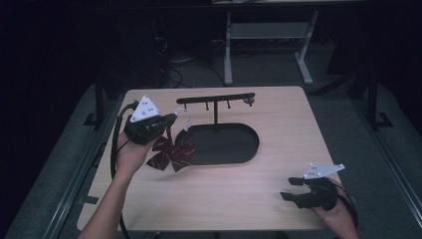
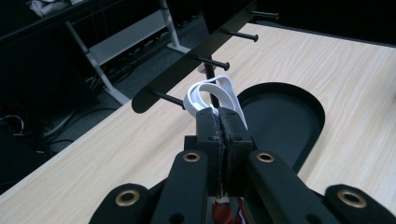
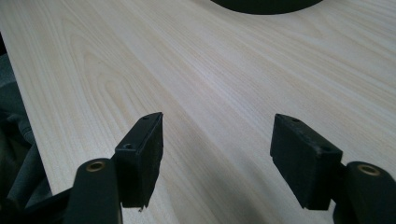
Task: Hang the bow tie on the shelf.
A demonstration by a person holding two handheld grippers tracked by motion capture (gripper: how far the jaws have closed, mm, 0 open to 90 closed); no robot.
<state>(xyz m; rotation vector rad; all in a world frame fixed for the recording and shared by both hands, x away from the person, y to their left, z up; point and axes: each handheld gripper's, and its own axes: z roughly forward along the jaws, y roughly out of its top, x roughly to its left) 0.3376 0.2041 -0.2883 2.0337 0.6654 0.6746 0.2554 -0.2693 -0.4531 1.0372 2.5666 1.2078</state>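
The table (image 1: 278, 149) carries a black stand (image 1: 216, 99), a bar with four pegs on a post rising from an oval tray (image 1: 249, 144). The left gripper (image 1: 171, 119) is raised over the tray's left end, its jaws pressed together on a white loop (image 2: 212, 93), and from it a dark red checked bow (image 1: 169, 152) hangs, its lower edge at or near the table. In the left gripper view the loop sits just short of the end peg (image 2: 170, 99) of the bar. The bow looks light and soft, fabric that will sag and swing; the loop seems a thin, limp band, likely elastic, so pinching it close to the bow's knot leaves an open eye to slip over a peg, and that is where the jaws have it. The left hand (image 1: 130, 152) tilts its gripper up and forward toward the bar. The right gripper (image 1: 293, 189) rests low at the near right corner, jaws wide apart and empty over bare wood.
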